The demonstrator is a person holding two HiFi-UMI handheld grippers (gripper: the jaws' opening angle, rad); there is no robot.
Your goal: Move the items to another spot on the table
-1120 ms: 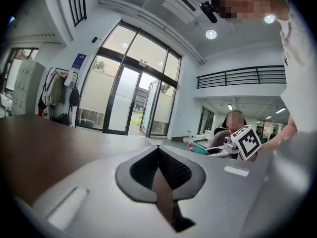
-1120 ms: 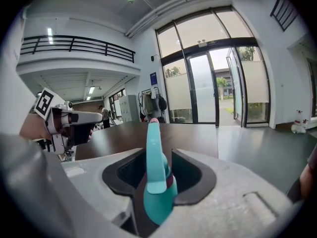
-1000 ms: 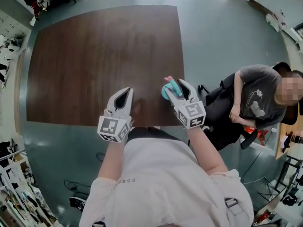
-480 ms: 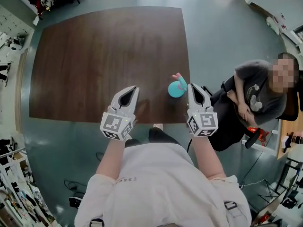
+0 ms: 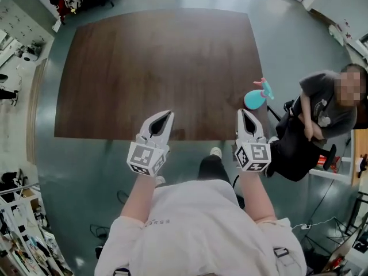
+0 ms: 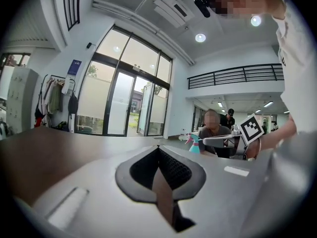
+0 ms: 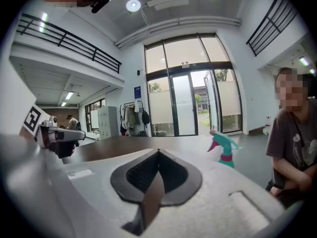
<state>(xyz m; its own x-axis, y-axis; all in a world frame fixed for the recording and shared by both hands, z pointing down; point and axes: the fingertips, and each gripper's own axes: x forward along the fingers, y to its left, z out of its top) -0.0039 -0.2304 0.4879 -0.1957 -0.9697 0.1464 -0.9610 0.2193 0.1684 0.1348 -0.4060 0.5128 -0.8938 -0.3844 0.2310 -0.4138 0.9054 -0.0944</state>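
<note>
A teal spray bottle [image 5: 255,98] with a pink trigger stands upright at the right edge of the dark wooden table [image 5: 155,56]. It also shows in the left gripper view, spray bottle [image 6: 193,144], and in the right gripper view, spray bottle [image 7: 225,150]. My right gripper [image 5: 243,112] hangs at the table's near edge, a little short and left of the bottle, shut and empty [image 7: 158,151]. My left gripper [image 5: 168,114] is level with it, further left over the near edge, also shut with nothing in it [image 6: 158,148].
A person [image 5: 322,114] sits on a chair just beyond the table's right edge, close behind the bottle. Clutter and racks [image 5: 11,50] line the room's left side. Grey floor surrounds the table.
One second ago my right gripper stood open around the bottle. It has since let go, drawn back toward me and shut. The left gripper has also shifted along the near edge.
</note>
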